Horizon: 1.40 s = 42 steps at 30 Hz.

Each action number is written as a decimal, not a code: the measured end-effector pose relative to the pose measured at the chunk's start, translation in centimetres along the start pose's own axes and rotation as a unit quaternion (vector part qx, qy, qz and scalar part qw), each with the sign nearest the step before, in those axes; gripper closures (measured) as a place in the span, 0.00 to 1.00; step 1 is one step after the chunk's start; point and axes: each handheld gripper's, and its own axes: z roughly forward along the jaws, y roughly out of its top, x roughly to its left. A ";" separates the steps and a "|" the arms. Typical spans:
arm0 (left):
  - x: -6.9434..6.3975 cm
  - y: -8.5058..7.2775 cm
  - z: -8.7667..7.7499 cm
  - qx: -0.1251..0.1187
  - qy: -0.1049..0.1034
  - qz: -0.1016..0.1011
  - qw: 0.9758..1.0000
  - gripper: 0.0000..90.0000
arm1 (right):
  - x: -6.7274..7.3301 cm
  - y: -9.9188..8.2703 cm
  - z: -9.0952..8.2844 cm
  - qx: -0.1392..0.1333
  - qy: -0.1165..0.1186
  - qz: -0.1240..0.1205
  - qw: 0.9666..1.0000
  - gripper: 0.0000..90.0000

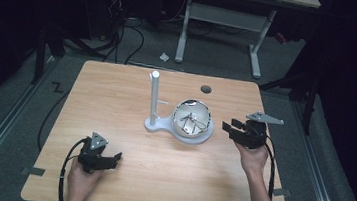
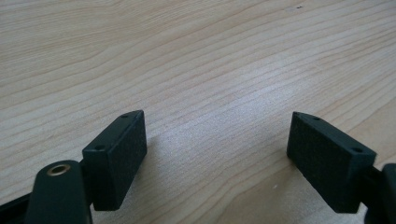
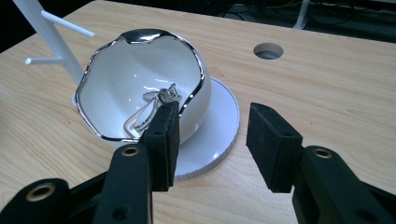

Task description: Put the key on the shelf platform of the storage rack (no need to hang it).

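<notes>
On the light wooden table (image 1: pixel 131 95), a white stand with a round base plate (image 3: pixel 219 126) and a tall white post (image 1: pixel 153 98) carrying thin side pegs sits a little right of centre, towards the far half. On the base plate rests a white egg-shaped bowl with a wavy chrome rim (image 3: pixel 140 88), tipped so its opening faces the right gripper's camera, and inside it lies a small tangle of silvery metal jewellery (image 3: pixel 156 105) (too small to tell what kind). The right gripper (image 1: pixel 236 129) hovers just right of the bowl, its black jaws spread apart with nothing between them, pointing left at the bowl. The left gripper (image 1: pixel 110 159) sits well apart at the near left, low over bare wood, its jaws also wide open and empty. A round hole (image 1: pixel 206 89) pierces the tabletop beyond the bowl, near the far edge.
</notes>
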 end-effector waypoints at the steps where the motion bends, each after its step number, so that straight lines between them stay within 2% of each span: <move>1: 0.0 0.0 0.0 0.000 0.000 0.000 1.000 0.23 | -0.1 -0.1 -0.1 0.001 0.000 0.003 1.000 0.61; 11: 0.0 0.0 0.0 0.000 0.002 0.001 1.000 0.23 | -0.9 -1.6 -1.5 -0.008 0.000 0.019 1.000 0.60; 16: 0.0 0.0 0.0 -0.001 0.002 0.000 1.000 0.23 | -0.8 -2.2 -2.2 -0.011 -0.002 0.017 1.000 0.60; 28: 0.0 0.0 0.0 0.001 0.001 0.001 1.000 0.23 | -1.2 -3.9 -2.7 -0.012 -0.003 0.033 0.999 0.60; 36: 0.0 0.0 0.0 0.000 0.000 0.001 1.000 0.23 | -0.4 -4.9 -3.3 -0.014 0.002 0.034 0.999 0.60; 42: 0.0 0.0 0.0 0.000 0.002 0.001 1.000 0.23 | 0.1 -5.4 -3.5 -0.009 0.010 0.026 1.000 0.60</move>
